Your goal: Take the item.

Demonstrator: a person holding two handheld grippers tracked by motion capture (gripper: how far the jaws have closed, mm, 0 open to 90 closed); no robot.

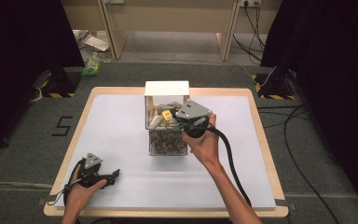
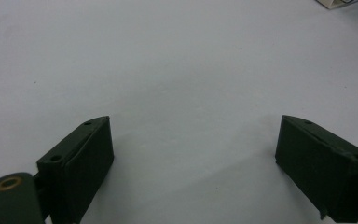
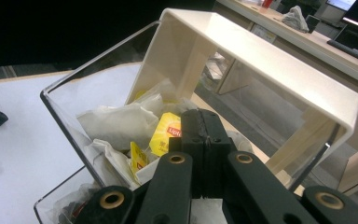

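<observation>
1. Two compartments in one clear box [image 1: 167,122] at table middle: far compartment under a white lid [image 1: 166,87] holds tea bags, near one holds dark small items, too small to name.
2. White table sheet [image 1: 121,135] bears the box; left side of it bare.
3. Right gripper [image 1: 182,122] sits over the box's right wall, jaws pointing left and down into the far compartment; right hand [image 1: 205,144] behind it, on the near right.
4. Left gripper [image 1: 115,174] rests near left on the sheet, well apart from the box, jaws wide apart with nothing between.
5. Tea bags [image 3: 121,123], white paper with a yellow Lipton one [image 3: 167,133], lie just beyond and left of the right jaw tips in the right gripper view.
6. Right jaws pressed fully together; whether a thin tag or string is pinched, cannot tell. Right hand is clearly the nearer one for any lift, judged.
</observation>
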